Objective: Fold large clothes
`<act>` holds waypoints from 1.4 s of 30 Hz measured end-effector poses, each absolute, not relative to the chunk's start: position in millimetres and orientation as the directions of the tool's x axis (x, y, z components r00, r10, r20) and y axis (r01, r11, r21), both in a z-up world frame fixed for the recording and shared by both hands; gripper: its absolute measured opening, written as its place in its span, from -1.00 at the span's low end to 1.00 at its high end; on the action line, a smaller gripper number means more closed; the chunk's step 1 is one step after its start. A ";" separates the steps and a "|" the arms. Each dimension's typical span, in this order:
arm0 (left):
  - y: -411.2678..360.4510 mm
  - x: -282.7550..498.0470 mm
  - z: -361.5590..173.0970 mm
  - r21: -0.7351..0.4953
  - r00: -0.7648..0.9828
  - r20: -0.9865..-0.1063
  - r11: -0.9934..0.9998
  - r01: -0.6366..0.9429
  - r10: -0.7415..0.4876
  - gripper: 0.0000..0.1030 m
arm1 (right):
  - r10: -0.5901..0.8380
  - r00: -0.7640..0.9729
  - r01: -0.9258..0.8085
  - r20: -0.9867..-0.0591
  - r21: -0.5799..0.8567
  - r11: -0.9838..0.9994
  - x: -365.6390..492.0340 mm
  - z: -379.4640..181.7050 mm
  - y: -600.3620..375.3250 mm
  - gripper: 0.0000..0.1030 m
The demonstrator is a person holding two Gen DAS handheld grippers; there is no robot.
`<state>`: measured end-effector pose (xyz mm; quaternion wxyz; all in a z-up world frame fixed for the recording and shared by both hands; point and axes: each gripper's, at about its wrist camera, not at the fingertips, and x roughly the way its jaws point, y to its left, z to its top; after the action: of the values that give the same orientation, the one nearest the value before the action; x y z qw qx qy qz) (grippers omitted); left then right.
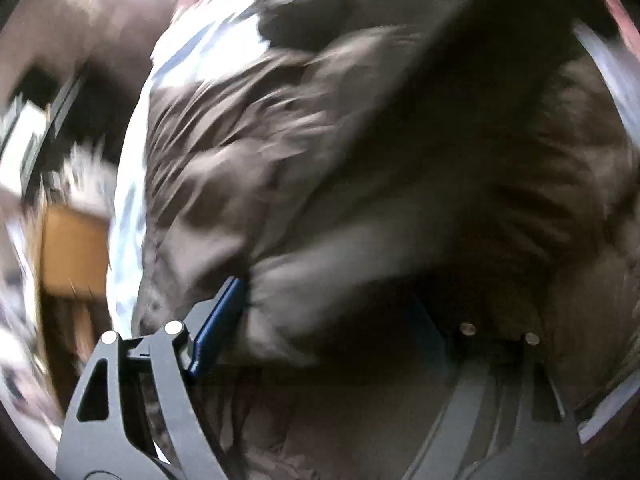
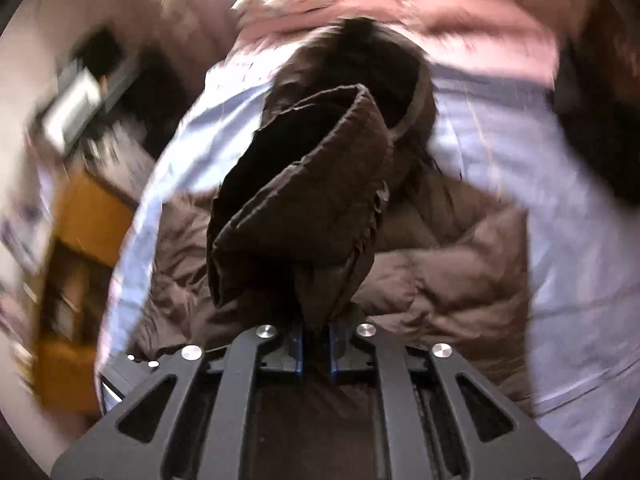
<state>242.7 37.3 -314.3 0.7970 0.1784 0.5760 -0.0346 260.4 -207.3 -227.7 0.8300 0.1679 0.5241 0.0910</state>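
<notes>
Brown puffer coat on the bed, one end gripped.

The bed (image 2: 580,216) carried the brown puffer coat (image 2: 440,280), spread ahead of both jaws. The right gripper (image 2: 316,344) had its jaws narrow, pinched on a coat fold rising before them. The left gripper (image 1: 324,320) stood wide, blurred coat bulging between its jaws; grip unclear.

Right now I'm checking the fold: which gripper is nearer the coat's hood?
Right. The right gripper pinches coat fabric below the hood; the left gripper straddles the quilted body, hood unseen.
</notes>
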 end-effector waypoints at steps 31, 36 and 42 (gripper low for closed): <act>148.7 224.8 -240.8 0.006 0.407 -0.908 0.976 -0.218 0.097 0.71 | 0.713 0.478 0.446 -0.513 0.841 0.307 195.6 -342.5 -237.0 0.75; 205.2 198.0 -212.1 -0.091 0.490 -0.860 0.899 -0.428 0.146 0.78 | 0.657 0.421 0.402 -0.626 0.778 0.484 240.9 -336.1 -214.9 -0.53; 195.5 230.7 -244.0 -0.140 0.483 -0.874 0.924 -0.357 0.054 0.86 | 0.555 0.375 0.046 -0.742 0.613 0.788 277.9 -302.3 -140.5 -0.54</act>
<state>230.7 195.5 -244.0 0.8472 -0.1531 0.4940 0.1211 277.9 -140.5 -302.3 0.7800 0.2815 0.5345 0.1631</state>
